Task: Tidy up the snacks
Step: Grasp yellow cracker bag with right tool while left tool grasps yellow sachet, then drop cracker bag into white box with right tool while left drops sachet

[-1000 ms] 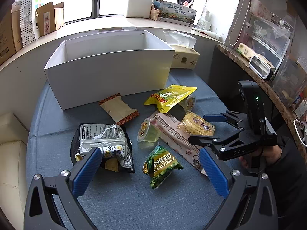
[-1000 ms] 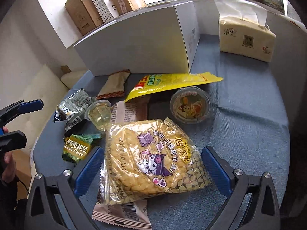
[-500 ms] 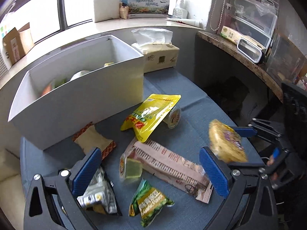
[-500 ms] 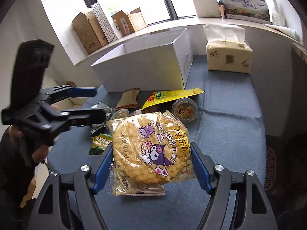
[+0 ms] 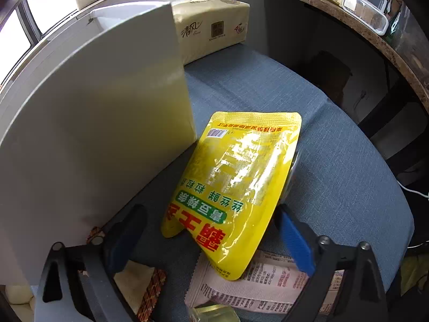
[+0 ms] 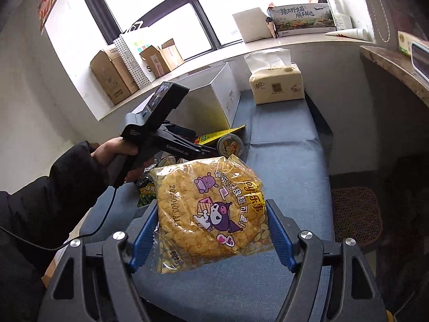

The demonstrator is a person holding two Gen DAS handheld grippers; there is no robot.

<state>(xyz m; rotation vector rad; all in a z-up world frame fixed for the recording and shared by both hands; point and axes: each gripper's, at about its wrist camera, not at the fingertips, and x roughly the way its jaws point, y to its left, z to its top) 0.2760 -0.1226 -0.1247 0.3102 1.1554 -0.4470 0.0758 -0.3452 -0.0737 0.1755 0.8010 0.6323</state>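
Snacks in both grippers

Snacks lie on a blue tabletop (image 5: 335, 161), and we are picking them up. Our right gripper (image 6: 211, 230) pinches a clear bag of yellow corn snack (image 6: 209, 209) with a purple cartoon on it. The jaws press on both sides of the bag, and the bag hangs in the air above the tabletop.

Our left gripper (image 5: 211, 238) points steeply down at a shiny yellow pouch (image 5: 233, 187). Its jaws have just been closing, and the pouch is between them. The right blue pad (image 5: 295, 244) sits just beside the pouch's edge. The left pad is dark and in shadow, and a gap shows between it and the pouch. So the jaws are spread and do not pinch the pouch yet.

The pouch's far end lies just beside the corner of a tall white box (image 5: 93, 134). A round cup (image 5: 293, 171) peeks out from under its right edge. A pink and white wrapper (image 5: 257, 284) lies under its near end. A tan packet with brown ends (image 5: 139, 279) lies near the box, below the left jaw. A pack of tissues (image 5: 211, 29) sits behind the box.

From the right wrist view we see a hand (image 6: 118, 155) in a dark sleeve (image 6: 53, 201) holding the left gripper's handle. A green snack bag (image 6: 146, 196) shows below it. Brown cardboard boxes (image 6: 115, 77) stand on the window ledge.
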